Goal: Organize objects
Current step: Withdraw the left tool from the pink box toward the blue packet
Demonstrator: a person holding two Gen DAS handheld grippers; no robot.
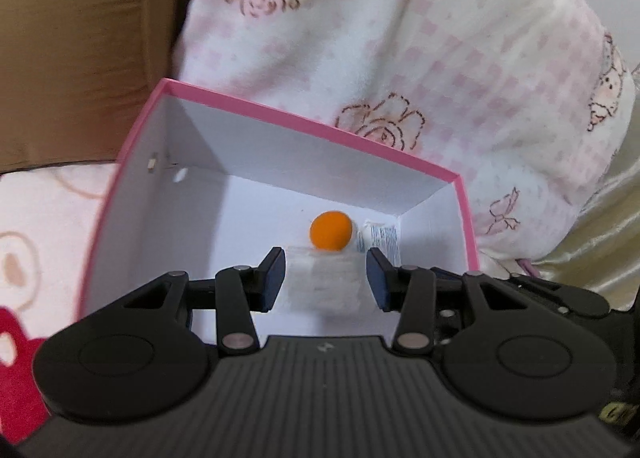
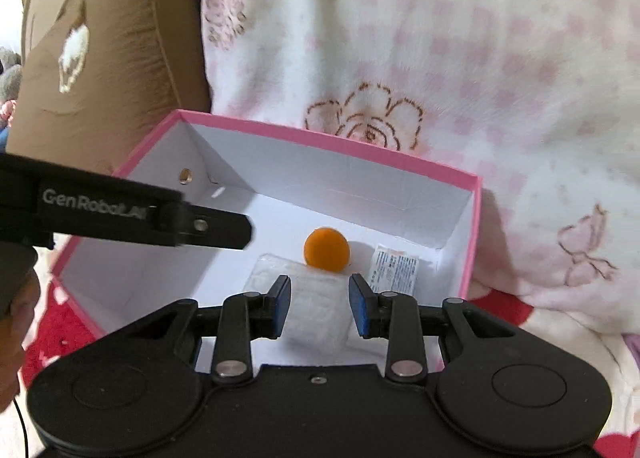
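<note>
With both the left tool [image 1: 326,278] and right tool [image 2: 320,306] released (nothing gripped), lift clear of the pink box [image 2: 474,217] without nudging the orange ball [image 2: 326,249].

Both grippers [image 1: 326,278] [image 2: 319,306] tilted downward, fingers parted.

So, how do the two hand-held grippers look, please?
Both are matte black plastic. The left hand-held gripper and the right hand-held gripper each have a ribbed body, two round discs at the sides, silver pivot pins on the linkage bars, and flat dark blue pads. In the right view, the left one's side shows white "GenRobot.AI" lettering.
</note>
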